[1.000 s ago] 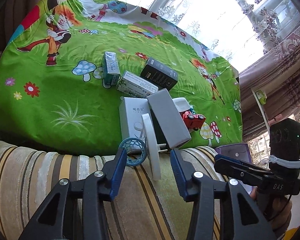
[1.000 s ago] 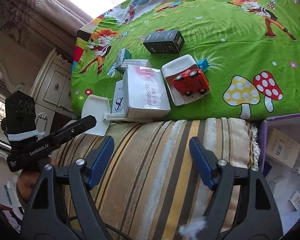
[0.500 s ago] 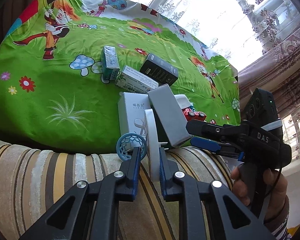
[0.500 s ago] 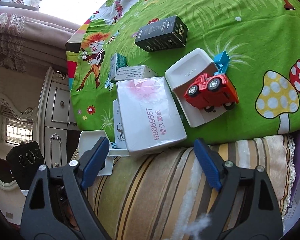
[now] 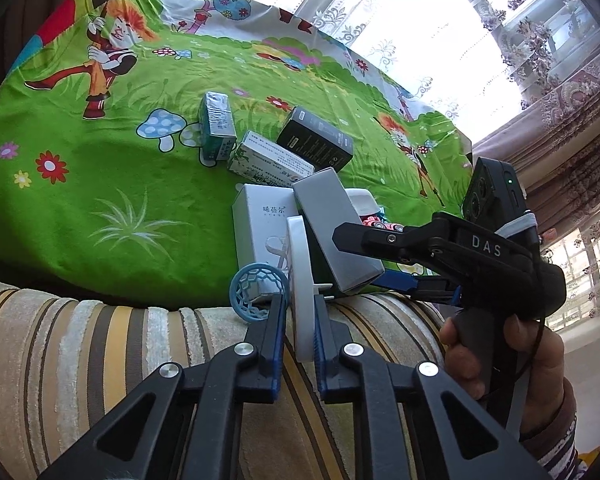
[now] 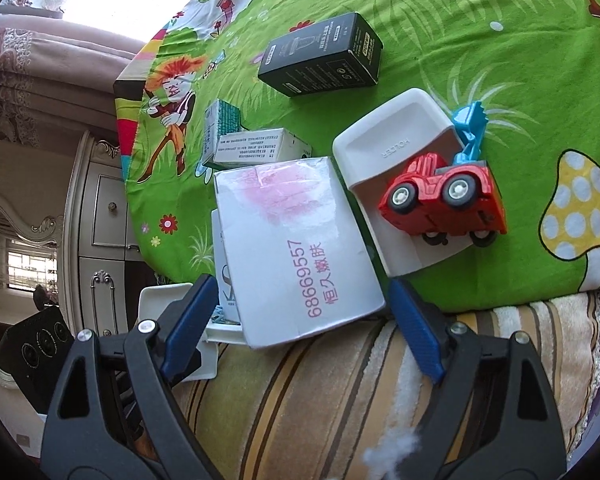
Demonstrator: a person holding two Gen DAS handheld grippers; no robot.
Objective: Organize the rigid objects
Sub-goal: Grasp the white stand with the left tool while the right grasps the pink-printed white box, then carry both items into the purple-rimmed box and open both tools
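Several boxes lie on a green cartoon sheet. My left gripper [image 5: 299, 322] is shut on the edge of a flat white plastic stand [image 5: 300, 280], beside a blue mesh ball [image 5: 256, 292]. Behind it stand a white box [image 5: 262, 224] and a grey-sided box [image 5: 334, 232]. My right gripper [image 6: 300, 320] is open, its fingers on either side of that large white box with pink print [image 6: 296, 248], not touching it. A red toy truck [image 6: 444, 196] lies in a white holder tray [image 6: 384, 148]. A black box [image 6: 320, 56] lies farther back.
Two small green-and-white boxes [image 5: 218, 126] [image 5: 268, 158] lie mid-sheet. A striped cushion edge [image 6: 340, 392] runs under both grippers. A cabinet [image 6: 104, 232] stands at the left of the right wrist view. The right hand-held gripper [image 5: 440, 248] crosses the left wrist view.
My left gripper closed from wide open onto the white stand. My right gripper moved forward until its open fingers straddle the large white box.
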